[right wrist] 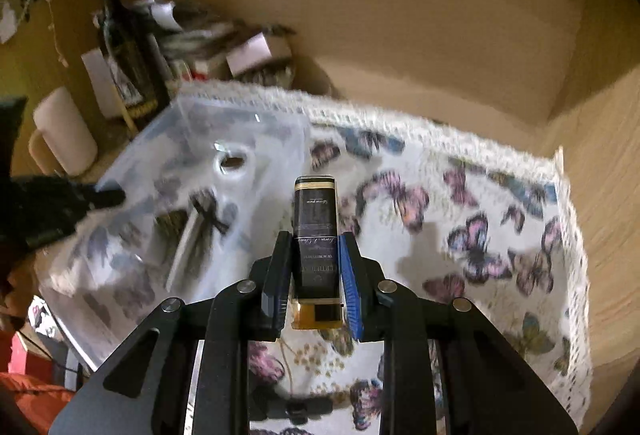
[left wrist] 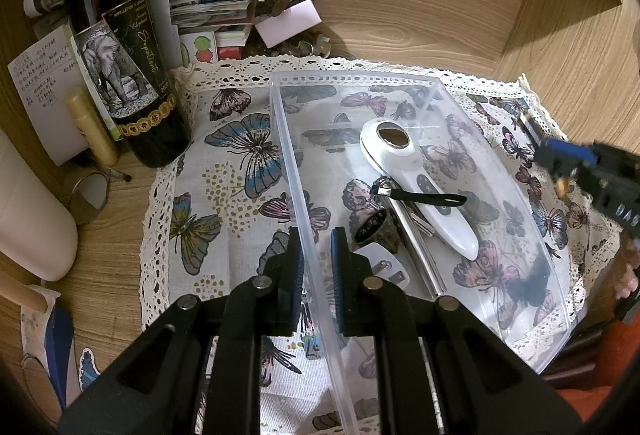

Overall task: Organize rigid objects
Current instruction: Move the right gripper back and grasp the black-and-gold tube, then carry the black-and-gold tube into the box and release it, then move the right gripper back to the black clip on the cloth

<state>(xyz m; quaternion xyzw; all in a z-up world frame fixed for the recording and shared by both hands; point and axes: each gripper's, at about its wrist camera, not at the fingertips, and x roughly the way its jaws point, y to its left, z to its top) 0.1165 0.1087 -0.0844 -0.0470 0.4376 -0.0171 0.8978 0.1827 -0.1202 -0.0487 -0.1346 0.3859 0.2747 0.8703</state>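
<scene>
A clear plastic bin [left wrist: 404,77] sits on a butterfly-print cloth [left wrist: 236,155]. Inside lie a white handheld device [left wrist: 420,171], a black strap [left wrist: 424,198], a metal bar [left wrist: 420,255], a white plug [left wrist: 386,265] and a dark ring-like piece [left wrist: 374,227]. My left gripper [left wrist: 317,255] straddles the bin's left wall, its blue pads close on either side. My right gripper [right wrist: 314,271] is shut on a small black-and-gold bottle [right wrist: 316,231], held above the cloth right of the bin [right wrist: 192,123]. It also shows in the left wrist view [left wrist: 568,155] at the right edge.
A wine bottle [left wrist: 116,47] with an elephant label stands left of the cloth, beside a yellow tube [left wrist: 92,127], a white cylinder [left wrist: 32,211], papers and small clutter [left wrist: 224,15]. Wooden walls rise behind and to the right.
</scene>
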